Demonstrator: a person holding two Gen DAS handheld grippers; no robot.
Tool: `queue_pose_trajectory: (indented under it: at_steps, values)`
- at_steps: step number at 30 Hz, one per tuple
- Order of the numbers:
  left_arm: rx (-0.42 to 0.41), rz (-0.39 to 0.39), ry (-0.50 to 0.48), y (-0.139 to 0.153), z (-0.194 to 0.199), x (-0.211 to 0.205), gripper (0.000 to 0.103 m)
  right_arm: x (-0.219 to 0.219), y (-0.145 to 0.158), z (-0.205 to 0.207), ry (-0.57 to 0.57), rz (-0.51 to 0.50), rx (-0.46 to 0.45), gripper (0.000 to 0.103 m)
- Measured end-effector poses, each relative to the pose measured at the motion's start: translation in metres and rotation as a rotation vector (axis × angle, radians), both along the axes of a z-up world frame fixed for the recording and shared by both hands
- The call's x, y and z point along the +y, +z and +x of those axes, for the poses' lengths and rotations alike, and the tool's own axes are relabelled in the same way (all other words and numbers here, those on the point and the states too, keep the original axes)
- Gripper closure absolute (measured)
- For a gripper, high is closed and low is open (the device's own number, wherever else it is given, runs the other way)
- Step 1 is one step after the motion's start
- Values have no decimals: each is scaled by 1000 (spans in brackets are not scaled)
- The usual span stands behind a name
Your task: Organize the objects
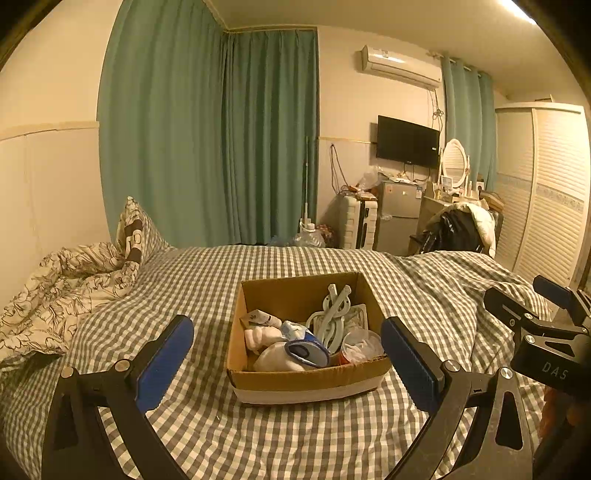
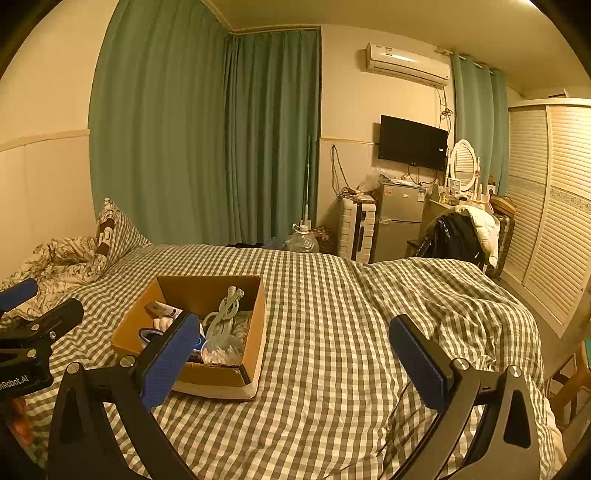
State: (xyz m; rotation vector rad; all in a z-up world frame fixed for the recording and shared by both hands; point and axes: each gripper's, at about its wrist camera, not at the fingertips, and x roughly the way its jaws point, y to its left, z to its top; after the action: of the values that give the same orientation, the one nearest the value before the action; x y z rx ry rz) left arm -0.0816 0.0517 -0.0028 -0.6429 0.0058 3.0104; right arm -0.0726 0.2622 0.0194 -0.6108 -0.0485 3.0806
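Warm yellow indoor light tints both views, so the white walls read cream. A ceiling lamp (image 1: 517, 11) burns out to pure white at the top right edge of the left wrist view; it is the only source that shows. The bed (image 2: 325, 295) is evenly lit with soft shadows in its folds. Fisheye bending curves the curtains (image 1: 207, 129) and wardrobe (image 2: 554, 206), with black corners. Focus is fair, and far clutter is grainy.

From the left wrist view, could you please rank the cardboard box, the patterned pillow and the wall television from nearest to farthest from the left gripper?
1. Cardboard box: just ahead of the left gripper, on the bed.
2. Patterned pillow: far left, at the wall.
3. Television: across the room, right.
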Motion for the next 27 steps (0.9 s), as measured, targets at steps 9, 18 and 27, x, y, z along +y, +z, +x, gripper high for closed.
queue_pose_trajectory:
  at_steps: [9, 18, 27]
  values:
    - [-18, 15, -4, -3, -1, -1, 0, -1, -2, -1, 2, 3, -4, 0]
    - [-16, 20, -3, -3, -1, -2, 0, 0, -3, -2, 4, 7, -5, 0]
    - [-14, 16, -9, -3, 0, -2, 0, 0, -4, -2, 6, 4, -3, 0]
